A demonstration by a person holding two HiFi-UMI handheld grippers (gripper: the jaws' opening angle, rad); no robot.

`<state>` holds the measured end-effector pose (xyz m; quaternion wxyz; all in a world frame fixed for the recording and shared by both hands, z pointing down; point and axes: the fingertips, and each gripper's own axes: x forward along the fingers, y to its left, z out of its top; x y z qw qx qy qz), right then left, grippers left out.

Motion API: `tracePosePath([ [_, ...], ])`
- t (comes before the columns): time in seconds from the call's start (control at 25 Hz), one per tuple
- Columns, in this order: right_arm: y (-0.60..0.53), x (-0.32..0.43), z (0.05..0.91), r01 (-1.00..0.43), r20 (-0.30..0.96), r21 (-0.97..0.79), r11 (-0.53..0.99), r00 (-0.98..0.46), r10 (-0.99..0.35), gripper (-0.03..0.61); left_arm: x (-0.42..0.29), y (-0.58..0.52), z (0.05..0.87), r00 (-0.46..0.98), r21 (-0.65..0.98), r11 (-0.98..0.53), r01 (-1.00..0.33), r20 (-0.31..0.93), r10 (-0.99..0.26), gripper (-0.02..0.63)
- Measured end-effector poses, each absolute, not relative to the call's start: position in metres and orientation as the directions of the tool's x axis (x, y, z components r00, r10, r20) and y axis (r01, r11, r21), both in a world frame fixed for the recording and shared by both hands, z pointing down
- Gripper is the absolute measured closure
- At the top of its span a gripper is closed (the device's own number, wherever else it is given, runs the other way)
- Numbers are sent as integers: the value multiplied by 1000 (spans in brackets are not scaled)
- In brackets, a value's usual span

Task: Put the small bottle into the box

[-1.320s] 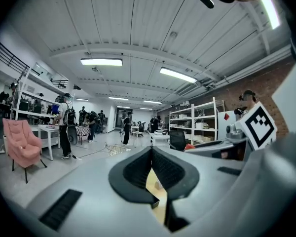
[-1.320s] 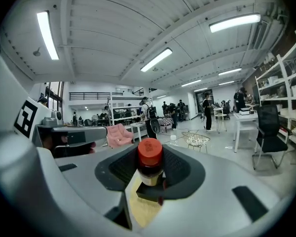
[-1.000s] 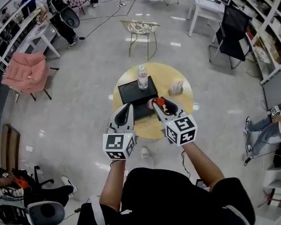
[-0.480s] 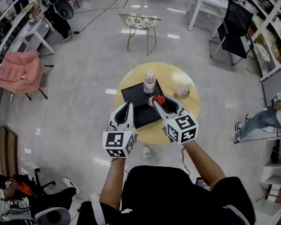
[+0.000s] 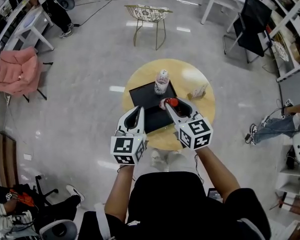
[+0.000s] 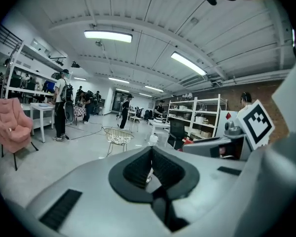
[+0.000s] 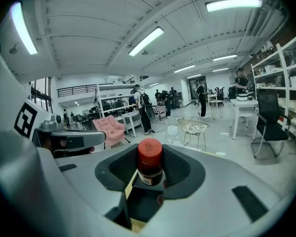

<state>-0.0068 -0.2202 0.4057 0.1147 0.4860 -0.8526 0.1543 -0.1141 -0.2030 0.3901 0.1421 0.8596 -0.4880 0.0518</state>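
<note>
A small dark bottle with a red cap point(image 5: 170, 103) is clamped upright in my right gripper point(image 5: 169, 105), above the right edge of the black box point(image 5: 144, 98) on the round wooden table point(image 5: 190, 79). The right gripper view shows the same bottle point(image 7: 150, 163) between the dark pads point(image 7: 180, 168), with the box's dark surface below it. My left gripper point(image 5: 135, 115) hovers over the box's near left corner. Its jaws are shut, with nothing between them point(image 6: 151, 169). A clear water bottle point(image 5: 162, 81) stands at the far edge of the box.
A small carton point(image 5: 199, 90) stands on the table to the right of the box. Beyond the table is a wire chair point(image 5: 149, 15), and a pink armchair point(image 5: 17, 70) is off to the left. Desks, shelves and a black chair point(image 5: 252, 24) line the right side. A person's leg point(image 5: 270, 126) shows at the right.
My right gripper has carried the small bottle slightly farther over the box's right side. The left gripper has barely moved. The head view has shifted, so the table sits higher in frame.
</note>
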Motion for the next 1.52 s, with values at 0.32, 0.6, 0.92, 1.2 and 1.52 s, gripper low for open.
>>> tracePosePath([
  [0.32, -235, -7, 441, -852, 403, -169, 495, -518, -755, 440, -106, -216, 424, 514, 223, -466, -856, 287, -808, 603],
  [0.6, -253, -8, 476, -828, 444, -194, 525, -552, -706, 440, -102, -231, 458, 485, 243, -423, -873, 342, -805, 603],
  [0.92, -266, -12, 515, -811, 496, -199, 550, -568, -657, 440, -98, -244, 496, 473, 270, -394, -879, 387, -791, 603],
  [1.2, -274, -14, 547, -810, 534, -212, 547, -564, -629, 440, -99, -252, 527, 464, 291, -368, -883, 423, -778, 603],
  [1.52, -276, -19, 582, -794, 577, -187, 579, -565, -590, 440, -98, -253, 555, 455, 303, -346, -888, 464, -761, 603],
])
